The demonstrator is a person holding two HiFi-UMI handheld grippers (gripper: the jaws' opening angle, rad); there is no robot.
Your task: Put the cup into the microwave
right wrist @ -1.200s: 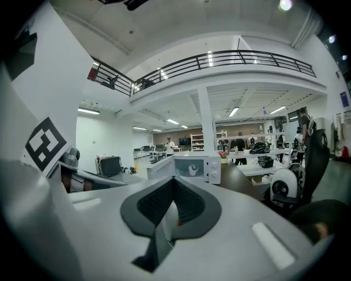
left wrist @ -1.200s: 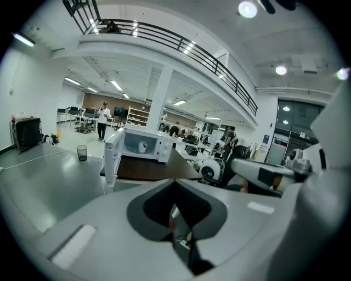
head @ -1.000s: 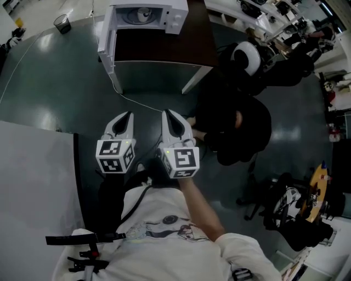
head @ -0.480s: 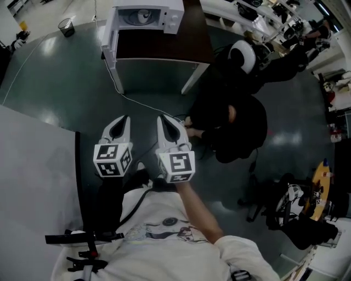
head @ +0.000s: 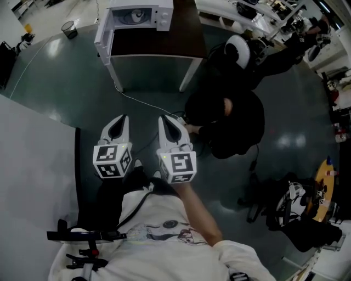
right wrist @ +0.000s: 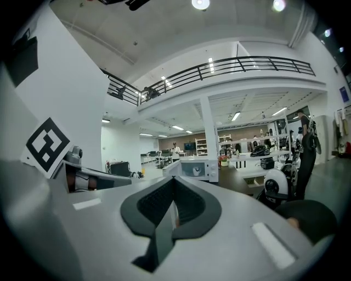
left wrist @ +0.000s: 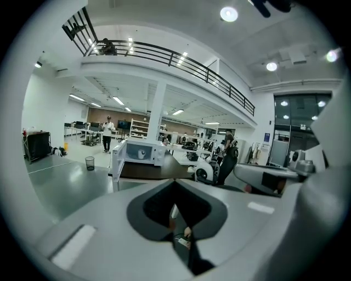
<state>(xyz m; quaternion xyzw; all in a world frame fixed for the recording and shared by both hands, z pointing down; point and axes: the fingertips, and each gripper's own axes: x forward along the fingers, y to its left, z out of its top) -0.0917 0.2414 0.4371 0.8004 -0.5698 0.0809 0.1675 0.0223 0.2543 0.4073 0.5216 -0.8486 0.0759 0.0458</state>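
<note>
1. As the person's head turns a little, the microwave (head: pixel 141 12) now sits a bit higher and more to the left in the head view than it did a second ago.
2. The left tool (head: pixel 124 117) and the right tool (head: pixel 164 117) have stayed side by side. Both point toward the microwave and are well short of it.
3. Each tool is pressed together, the same as before. Neither one has anything in it.
4. The cup (left wrist: pixel 142 154) is not with the tools. A small white cup shows inside the microwave, and both tool views see it through the open front.
5. The microwave door (left wrist: pixel 116 163) hangs open on the left side of the microwave, just as it did a second ago.
6. The microwave stands on a dark tabletop (head: pixel 164 41), toward its left end.
7. I think the main job looks done, because the cup is already inside the microwave and the tools carry nothing.
8. If anything is left, it may be shutting the door. The tools are too far from the microwave to do that right now.
9. I cannot tell if the person is walking toward the microwave or away from it.
</note>
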